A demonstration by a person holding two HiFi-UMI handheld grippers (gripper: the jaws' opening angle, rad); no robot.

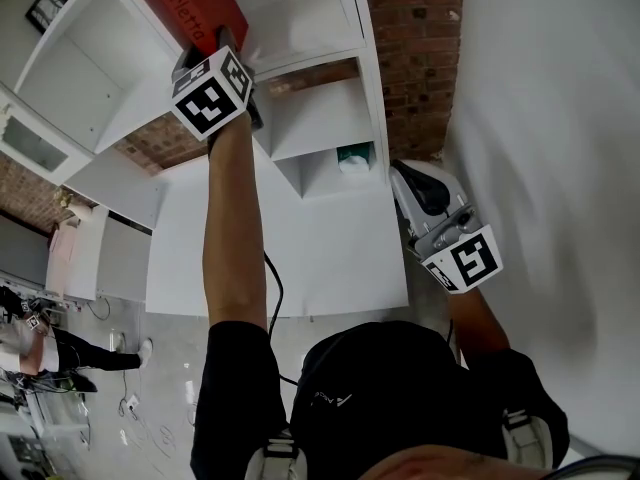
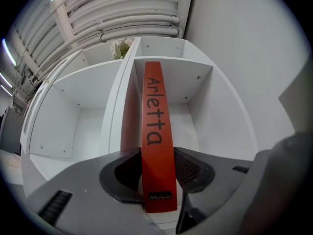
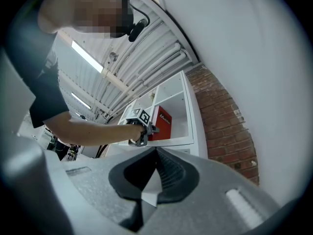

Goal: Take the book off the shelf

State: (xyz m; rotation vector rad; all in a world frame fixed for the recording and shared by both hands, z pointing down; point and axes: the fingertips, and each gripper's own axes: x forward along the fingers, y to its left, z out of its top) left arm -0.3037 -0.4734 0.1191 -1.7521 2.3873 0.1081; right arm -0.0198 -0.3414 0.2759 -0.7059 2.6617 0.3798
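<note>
1. The left gripper (image 2: 157, 153) has its fingers clamped on the lower spine of the red book (image 2: 155, 116), one pad against each side
2. The book stands upright between those fingers and rises well above them, with "Arletta" lettered along its spine
3. It sits inside a cubby of the white shelf (image 2: 93, 106); the cubby's divider is just left of the fingers and its back wall lies beyond them
4. The right gripper (image 3: 156, 151) has its fingers together, with nothing between them
5. Shelf and book lie well beyond the right fingers, and a brick wall (image 3: 225, 126) stands to their right
</note>
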